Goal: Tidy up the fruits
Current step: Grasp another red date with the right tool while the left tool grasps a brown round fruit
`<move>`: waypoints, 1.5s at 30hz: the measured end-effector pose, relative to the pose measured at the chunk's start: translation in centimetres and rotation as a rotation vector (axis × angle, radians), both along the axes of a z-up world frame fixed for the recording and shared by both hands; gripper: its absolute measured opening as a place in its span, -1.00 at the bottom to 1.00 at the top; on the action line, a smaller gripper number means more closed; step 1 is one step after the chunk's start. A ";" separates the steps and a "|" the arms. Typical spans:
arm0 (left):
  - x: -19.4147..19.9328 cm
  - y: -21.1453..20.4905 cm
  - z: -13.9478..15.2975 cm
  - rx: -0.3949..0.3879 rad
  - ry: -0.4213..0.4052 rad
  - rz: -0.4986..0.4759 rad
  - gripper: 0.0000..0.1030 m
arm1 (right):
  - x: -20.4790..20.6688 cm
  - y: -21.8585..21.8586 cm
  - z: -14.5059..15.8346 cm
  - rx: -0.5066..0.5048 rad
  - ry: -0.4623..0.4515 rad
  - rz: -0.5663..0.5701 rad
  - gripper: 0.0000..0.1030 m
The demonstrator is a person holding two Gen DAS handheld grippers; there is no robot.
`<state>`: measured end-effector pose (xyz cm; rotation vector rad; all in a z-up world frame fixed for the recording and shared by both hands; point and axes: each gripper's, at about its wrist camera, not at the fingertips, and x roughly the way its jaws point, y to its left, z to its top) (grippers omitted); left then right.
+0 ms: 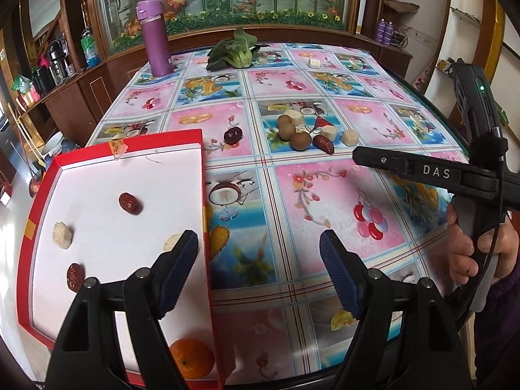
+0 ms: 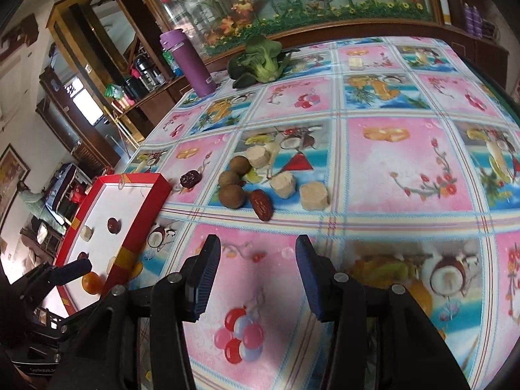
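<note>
Both grippers are empty and spread wide: the left gripper (image 1: 258, 269) hangs over the near right wall of the red box (image 1: 204, 214), one finger above its white floor and the other out over the tablecloth (image 1: 325, 195), while the right gripper (image 2: 258, 279) hovers over bare cloth short of the loose pile, nothing between its pads. Already in the box lie two red dates (image 1: 130, 203), a couple of pale round pieces (image 1: 62, 235) and an orange (image 1: 191, 358) at the near corner. Still out on the table, well apart from the box — three brown round fruits (image 2: 231, 196) bunched together, a date (image 2: 261, 204) touching the nearest of them, another date (image 2: 189, 178) off alone toward the box, and three pale chunks (image 2: 314, 195). The trouble I'd expect is in that cluster: the brown fruits sit touching, so fingers coming down on one could nudge its neighbours rolling across the slick cloth — and the busy fruit print makes it easy to aim at a picture instead of the real thing
</note>
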<state>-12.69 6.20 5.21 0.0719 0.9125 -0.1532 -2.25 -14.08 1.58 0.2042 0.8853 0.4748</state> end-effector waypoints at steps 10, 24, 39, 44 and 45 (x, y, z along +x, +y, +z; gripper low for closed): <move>1.8 -0.4 0.2 0.020 -0.003 0.000 0.51 | 3.7 2.6 -1.2 -0.088 0.025 0.030 -0.37; 8.1 -2.2 -1.4 -0.028 0.059 0.008 0.51 | 5.0 1.7 -1.6 -0.035 0.060 0.030 -0.70; 12.9 -6.0 -3.4 -0.031 0.082 0.073 0.36 | 5.2 -4.0 0.2 0.319 0.087 -0.076 -0.70; 14.1 -6.2 -4.5 -0.060 0.119 0.103 0.01 | 5.2 -4.0 0.2 0.329 0.090 -0.074 -0.70; 14.3 -6.3 -4.7 -0.065 0.123 0.108 -0.07 | 5.3 -4.1 0.2 0.330 0.092 -0.075 -0.70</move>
